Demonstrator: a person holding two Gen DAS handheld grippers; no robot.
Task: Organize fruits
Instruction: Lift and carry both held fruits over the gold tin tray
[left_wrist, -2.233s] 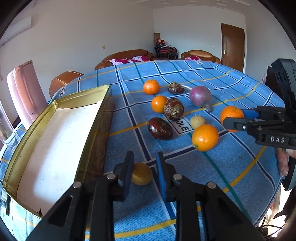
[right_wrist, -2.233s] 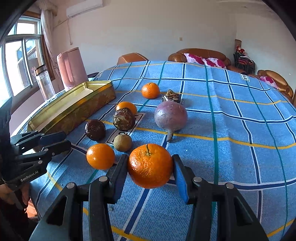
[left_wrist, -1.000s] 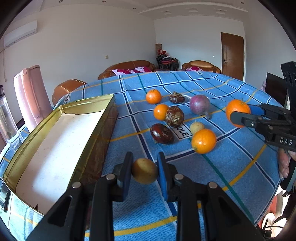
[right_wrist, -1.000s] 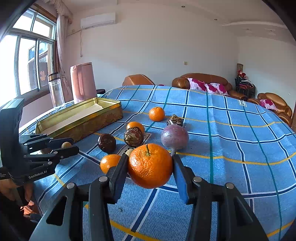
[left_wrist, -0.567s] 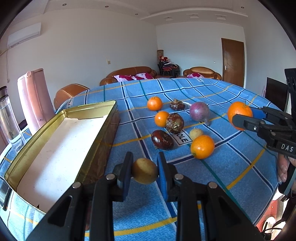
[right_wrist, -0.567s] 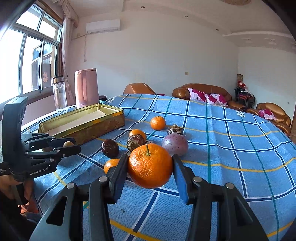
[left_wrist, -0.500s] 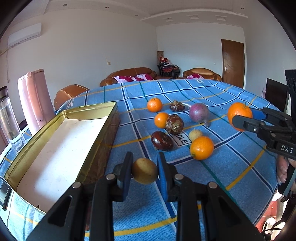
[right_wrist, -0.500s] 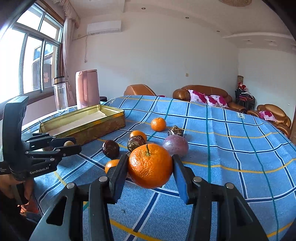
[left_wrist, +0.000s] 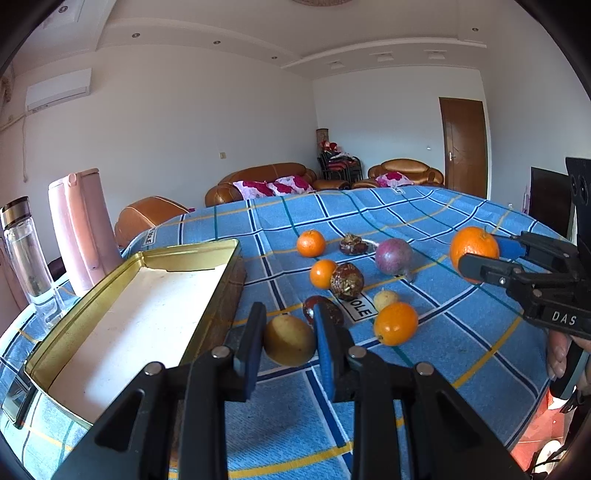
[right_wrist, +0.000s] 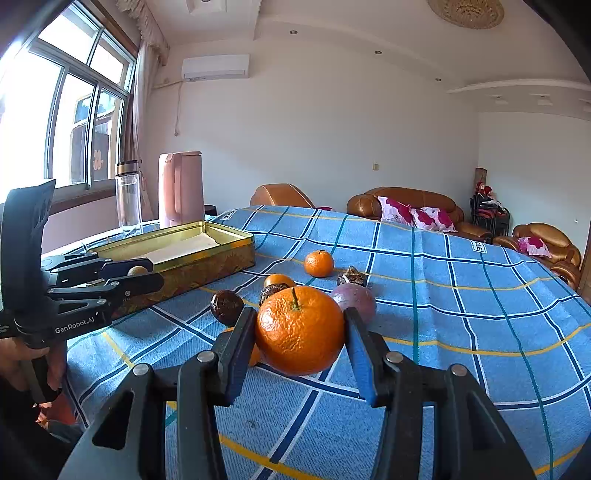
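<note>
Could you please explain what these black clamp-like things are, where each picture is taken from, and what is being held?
They are two hand-held grippers, not a robot arm: a person squeezes one in each hand, and a fisheye camera on each looks forward along its two fingers. In the left wrist view, the left gripper is shut on a small yellowish fruit. In the right wrist view, the right gripper is shut on a large orange. Each gripper also shows at the edge of the other's picture. On the blue checked tablecloth lie more oranges, dark wrinkled fruits and a purple fruit, beside an open gold tin with nothing in it.
</note>
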